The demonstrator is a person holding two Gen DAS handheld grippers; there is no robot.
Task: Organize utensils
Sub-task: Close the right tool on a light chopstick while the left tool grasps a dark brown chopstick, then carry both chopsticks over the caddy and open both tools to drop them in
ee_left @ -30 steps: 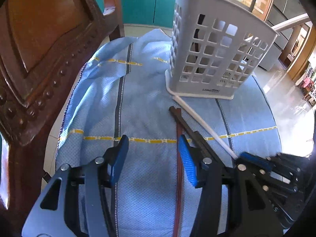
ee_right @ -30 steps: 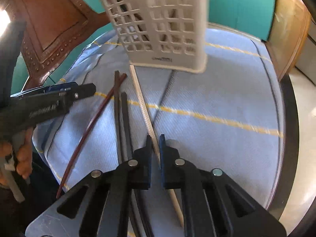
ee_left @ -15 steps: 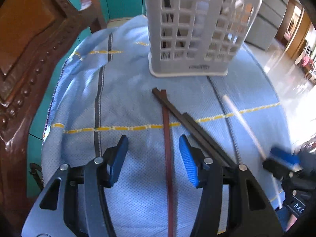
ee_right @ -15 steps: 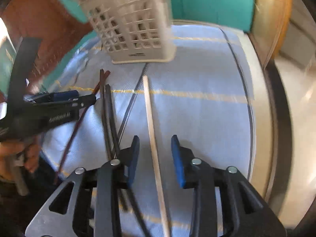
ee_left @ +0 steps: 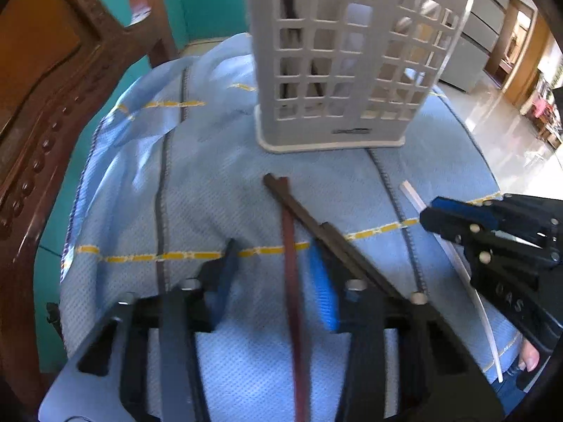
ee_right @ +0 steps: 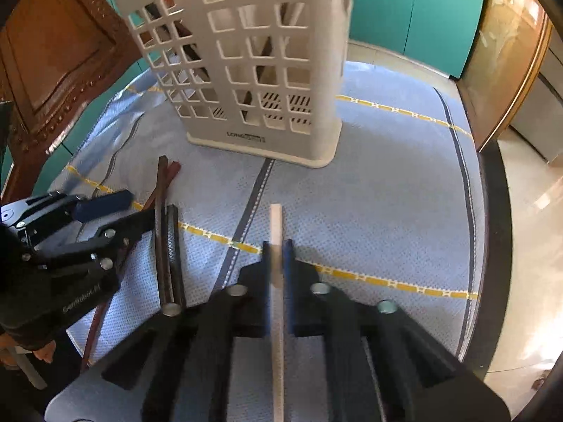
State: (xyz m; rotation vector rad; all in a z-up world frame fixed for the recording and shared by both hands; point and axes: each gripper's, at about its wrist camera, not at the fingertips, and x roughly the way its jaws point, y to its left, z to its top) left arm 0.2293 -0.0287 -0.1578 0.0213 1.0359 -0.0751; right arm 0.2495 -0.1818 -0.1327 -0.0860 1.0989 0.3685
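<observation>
Chopsticks everywhere on the blue cloth (ee_right: pixel 369 218), and both tools are down among them. Right gripper (ee_right: pixel 277 246) has clamped its blue pads onto the white chopstick (ee_right: pixel 275 221), which runs straight out ahead between the fingers, tip poking forward toward the white basket (ee_right: pixel 253 70). Those jaws have just been closing and now they pinch the stick tight.

Over to the left gripper (ee_left: pixel 271 263): jaws have just been narrowing, yet they stand part open, and the reddish-brown chopstick (ee_left: pixel 292 270) lies in the gap between the pads. Neither pad seems to press on it; motion blur makes that hard to call. Hard against its right finger, two dark brown chopsticks (ee_left: pixel 316 225) lie side by side, slanting away ahead and to the left.

Basket stands upright dead ahead of both tools, well beyond the fingertips, with dark sticks already showing through its lattice. Carved wooden chair (ee_left: pixel 45 105) looms off to the left.
</observation>
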